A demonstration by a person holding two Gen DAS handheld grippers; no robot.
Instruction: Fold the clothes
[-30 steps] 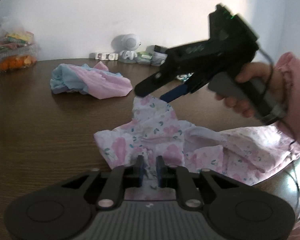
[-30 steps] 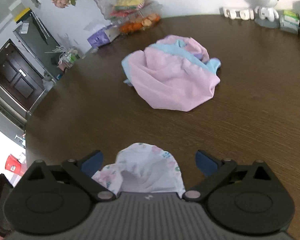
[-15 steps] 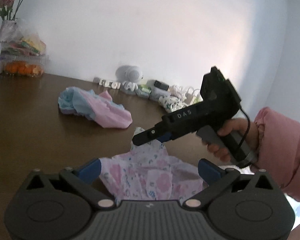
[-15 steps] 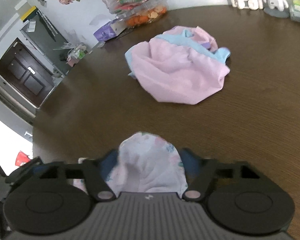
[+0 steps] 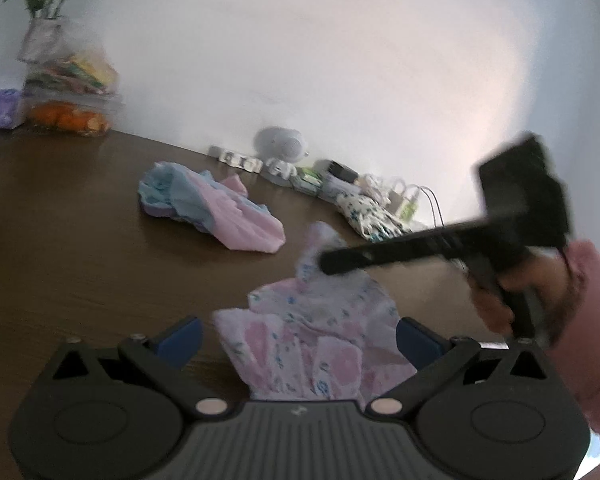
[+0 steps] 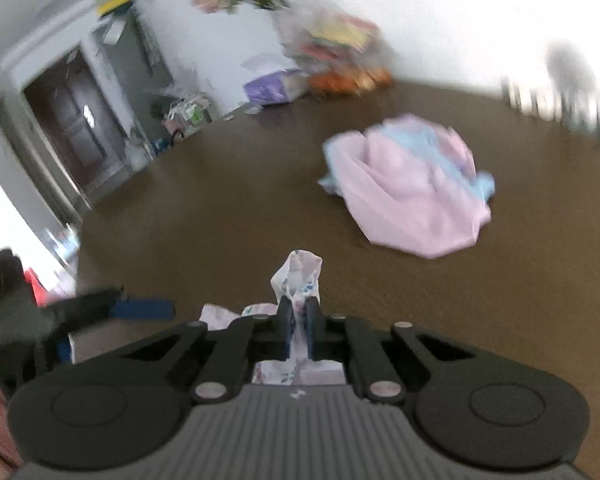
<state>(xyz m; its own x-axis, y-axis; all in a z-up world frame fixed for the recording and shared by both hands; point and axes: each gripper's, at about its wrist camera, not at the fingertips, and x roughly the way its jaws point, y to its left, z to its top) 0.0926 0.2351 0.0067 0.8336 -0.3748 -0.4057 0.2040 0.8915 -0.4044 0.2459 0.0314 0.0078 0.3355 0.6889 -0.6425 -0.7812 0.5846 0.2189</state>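
As right gripper [image 6: 298, 320] jaws have just been closing, pads now pinch floral garment [image 5: 320, 344] edge, lifted off brown table [image 5: 80, 264]. Left gripper [image 5: 298, 334] jaws, sprung wide since a second ago, straddle cloth without pressing. Judgement: grip handover; spreading precedes folding.

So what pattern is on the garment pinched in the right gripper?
White with pink flowers and small blue-green sprigs, on the garment; clearest in the left wrist view.

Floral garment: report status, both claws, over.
Right claw just closed, shut on floral garment, a peak lifted. Left claw open, garment between its jaws, unpinched. Pink-and-blue garment lies apart; nothing blocking.
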